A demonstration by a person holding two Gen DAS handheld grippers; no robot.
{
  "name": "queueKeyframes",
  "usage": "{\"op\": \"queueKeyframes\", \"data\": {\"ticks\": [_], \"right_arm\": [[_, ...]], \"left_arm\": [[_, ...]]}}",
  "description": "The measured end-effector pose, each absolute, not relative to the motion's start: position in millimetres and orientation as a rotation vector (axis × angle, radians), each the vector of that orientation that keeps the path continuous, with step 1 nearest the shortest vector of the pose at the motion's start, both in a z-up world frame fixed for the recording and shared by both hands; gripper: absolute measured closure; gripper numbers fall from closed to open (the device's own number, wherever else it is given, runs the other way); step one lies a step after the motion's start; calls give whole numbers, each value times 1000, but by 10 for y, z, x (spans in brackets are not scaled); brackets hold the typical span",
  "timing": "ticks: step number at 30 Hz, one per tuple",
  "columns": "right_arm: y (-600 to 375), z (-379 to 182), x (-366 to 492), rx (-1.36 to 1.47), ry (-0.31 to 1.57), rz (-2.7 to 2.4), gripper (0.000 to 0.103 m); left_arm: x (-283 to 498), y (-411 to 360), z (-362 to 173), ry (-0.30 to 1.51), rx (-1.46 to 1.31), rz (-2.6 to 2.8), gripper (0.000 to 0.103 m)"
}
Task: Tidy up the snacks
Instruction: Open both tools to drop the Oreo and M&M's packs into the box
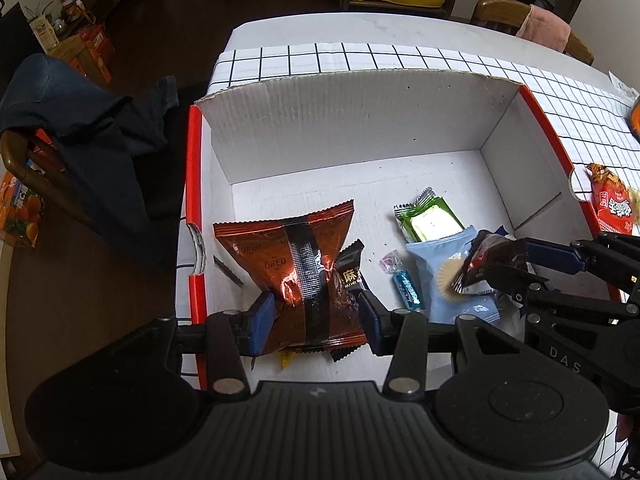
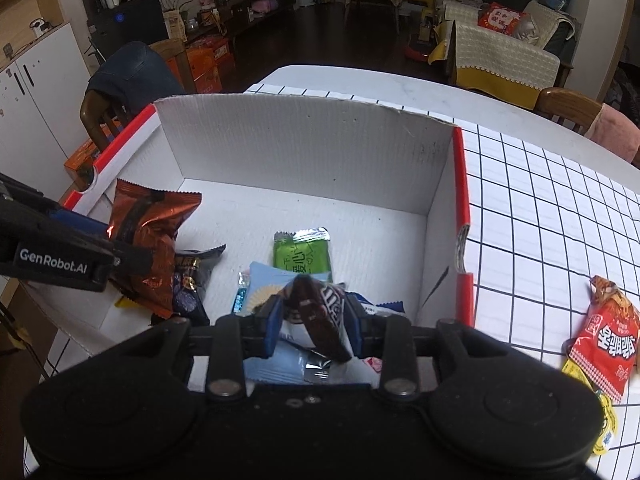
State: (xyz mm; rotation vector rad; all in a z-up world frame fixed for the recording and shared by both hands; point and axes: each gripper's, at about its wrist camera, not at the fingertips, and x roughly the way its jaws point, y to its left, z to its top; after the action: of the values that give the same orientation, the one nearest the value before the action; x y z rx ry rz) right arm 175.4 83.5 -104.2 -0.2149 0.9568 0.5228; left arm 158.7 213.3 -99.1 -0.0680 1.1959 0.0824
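Note:
A white cardboard box point(image 1: 340, 120) point(image 2: 300, 140) with red rims stands on a grid-patterned cloth. My left gripper point(image 1: 316, 320) reaches into its left part, shut on a copper Oreo bag point(image 1: 288, 256) point(image 2: 148, 240) that touches the box floor and overlaps a black packet point(image 1: 350, 276) point(image 2: 192, 280). In the right part my right gripper point(image 2: 314, 320) point(image 1: 520, 272) is shut on a dark brown packet point(image 2: 320, 312) point(image 1: 488, 264), tilted just above a light blue packet point(image 1: 440, 264) point(image 2: 268, 368). A green packet point(image 1: 430, 220) point(image 2: 302, 256) and small wrapped candies point(image 1: 408, 286) lie on the floor between them.
Outside the box to the right, a red snack packet point(image 2: 604, 344) point(image 1: 612, 204) and a yellow one point(image 2: 604, 428) lie on the gridded cloth point(image 2: 540, 220). A chair draped with dark clothing point(image 1: 80, 120) stands left of the table. The back of the box floor is bare.

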Motion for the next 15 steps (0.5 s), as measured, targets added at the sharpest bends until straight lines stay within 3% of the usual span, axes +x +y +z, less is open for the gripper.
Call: {"op": "queueKeyframes", "data": {"ticks": [11,15], "right_arm": [[690,-784,1651,-121,918,547,60],[610,-644,1577,-83,894,552,47]], "left_arm": [[1426,2111,-785,1135,-93,71,46],[1337,2093,-653,1092,-112,72,38]]}}
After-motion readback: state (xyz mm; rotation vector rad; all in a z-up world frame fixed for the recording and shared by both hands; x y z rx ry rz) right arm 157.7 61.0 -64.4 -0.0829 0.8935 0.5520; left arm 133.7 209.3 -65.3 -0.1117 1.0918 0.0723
